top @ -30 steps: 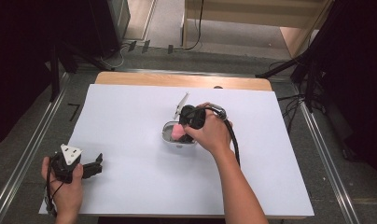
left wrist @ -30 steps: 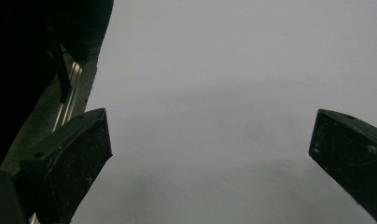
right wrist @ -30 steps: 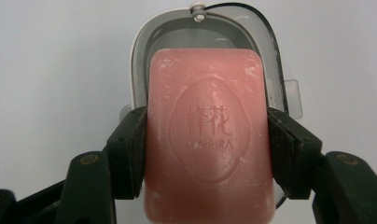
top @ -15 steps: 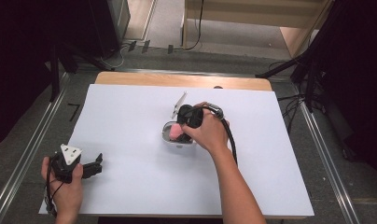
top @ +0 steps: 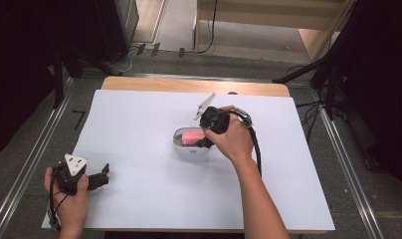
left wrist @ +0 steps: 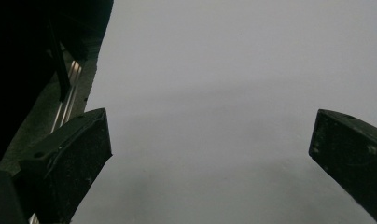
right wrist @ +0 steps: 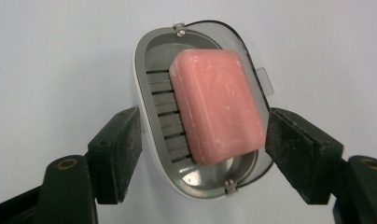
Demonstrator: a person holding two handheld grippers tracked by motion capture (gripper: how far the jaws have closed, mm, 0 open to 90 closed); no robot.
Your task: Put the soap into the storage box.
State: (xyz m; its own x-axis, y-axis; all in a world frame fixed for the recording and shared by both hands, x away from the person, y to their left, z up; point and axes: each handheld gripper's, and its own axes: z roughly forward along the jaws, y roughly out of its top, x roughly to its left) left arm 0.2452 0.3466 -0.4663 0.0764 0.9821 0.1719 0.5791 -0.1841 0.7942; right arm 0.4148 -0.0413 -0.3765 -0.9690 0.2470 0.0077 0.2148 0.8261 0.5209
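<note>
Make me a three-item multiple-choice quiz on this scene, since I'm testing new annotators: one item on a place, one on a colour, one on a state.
1. Where does the soap bar lie?
A. in the soap dish
B. bare on the white table
C. between the left gripper's jaws

2. What colour is the soap bar?
A. green
B. pink
C. blue

3. How do the right gripper's jaws stand?
A. clamped on the bar
B. shut beside the dish
C. apart, either side of the dish, having just opened

Key: 1 A, the bar rests on the dish's slatted tray; 2 B, it shows pink in the right gripper view; 3 C, gaps show between pads and bar.
</note>
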